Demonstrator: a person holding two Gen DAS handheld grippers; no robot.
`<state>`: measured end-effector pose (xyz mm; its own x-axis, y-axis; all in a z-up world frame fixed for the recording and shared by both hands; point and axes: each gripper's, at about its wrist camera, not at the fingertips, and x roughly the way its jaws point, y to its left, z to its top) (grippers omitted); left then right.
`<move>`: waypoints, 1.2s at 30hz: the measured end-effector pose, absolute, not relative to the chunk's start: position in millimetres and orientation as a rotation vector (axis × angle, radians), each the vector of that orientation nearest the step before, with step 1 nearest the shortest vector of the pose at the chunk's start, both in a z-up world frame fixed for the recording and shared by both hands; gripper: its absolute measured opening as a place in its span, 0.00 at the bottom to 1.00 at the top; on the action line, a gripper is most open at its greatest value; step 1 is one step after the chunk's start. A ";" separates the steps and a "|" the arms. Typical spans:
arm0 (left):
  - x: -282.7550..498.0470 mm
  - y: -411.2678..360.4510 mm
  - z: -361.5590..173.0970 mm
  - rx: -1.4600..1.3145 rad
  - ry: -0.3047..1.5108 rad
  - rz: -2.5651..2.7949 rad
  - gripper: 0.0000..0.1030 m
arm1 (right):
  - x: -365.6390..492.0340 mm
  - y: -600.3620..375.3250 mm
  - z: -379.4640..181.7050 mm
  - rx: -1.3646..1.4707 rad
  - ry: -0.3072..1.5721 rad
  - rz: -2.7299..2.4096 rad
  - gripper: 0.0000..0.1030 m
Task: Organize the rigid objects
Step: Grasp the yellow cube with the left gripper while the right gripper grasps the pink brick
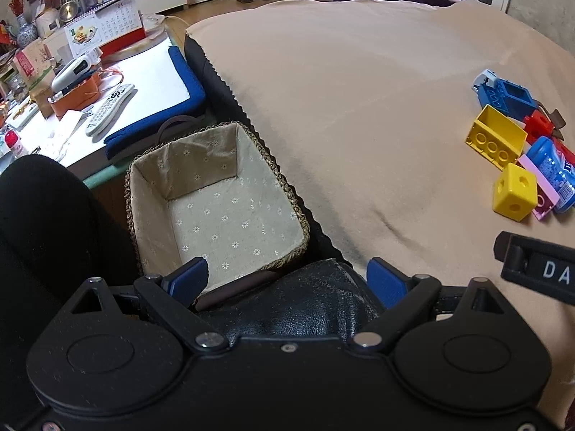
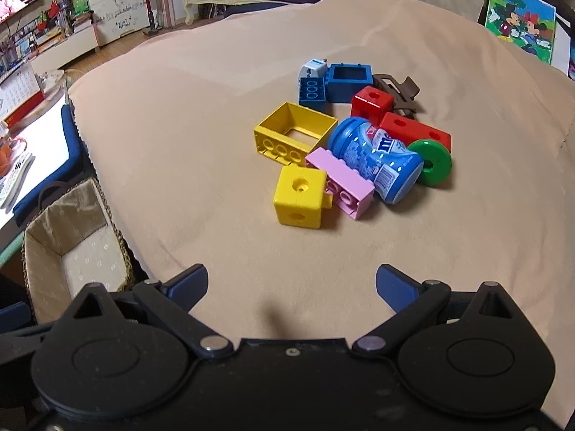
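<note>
A heap of toys lies on the beige cloth [image 2: 201, 115]: a yellow cube [image 2: 300, 199], a pink brick [image 2: 341, 185], a hollow yellow brick [image 2: 293, 133], a blue candy jar [image 2: 375, 160] on its side, a green ring [image 2: 431, 161], red blocks [image 2: 372, 102], blue bricks [image 2: 346, 82]. My right gripper [image 2: 291, 289] hangs open over bare cloth, short of the yellow cube. An empty woven basket [image 1: 284, 183] with a flowered lining sits at the cloth's left edge. My left gripper [image 1: 287, 282] is open over the basket's near corner. The toys [image 1: 512, 194] show at the right there.
A low white table [image 1: 143, 82] with a remote [image 1: 111, 107], an orange holder and a calendar stands left of the basket. A dark leather cushion [image 1: 298, 309] lies under the left gripper. A black part of the other gripper [image 1: 535, 269] pokes in at right. A sofa stands behind.
</note>
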<state>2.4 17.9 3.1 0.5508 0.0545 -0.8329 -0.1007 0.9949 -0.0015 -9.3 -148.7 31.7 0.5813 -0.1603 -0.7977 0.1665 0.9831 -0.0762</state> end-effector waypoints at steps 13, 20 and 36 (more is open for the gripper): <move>19.5 -25.3 21.5 0.043 0.948 -0.063 0.87 | 3.3 -250.9 39.8 0.094 0.875 -0.354 0.97; 41.7 -92.7 25.9 0.145 0.939 -0.219 0.90 | 6.5 -290.7 37.0 0.157 0.862 -0.423 0.91; 89.6 -130.7 -7.7 0.028 1.047 -0.319 0.36 | 6.9 -299.2 26.5 0.192 0.883 -0.394 0.77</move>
<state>89.6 -130.7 -7.7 0.4586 -0.2457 -0.8540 0.2726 0.9536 -0.1279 6.9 -299.2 26.5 0.5694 -0.2551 -0.7814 0.4116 0.9113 0.0024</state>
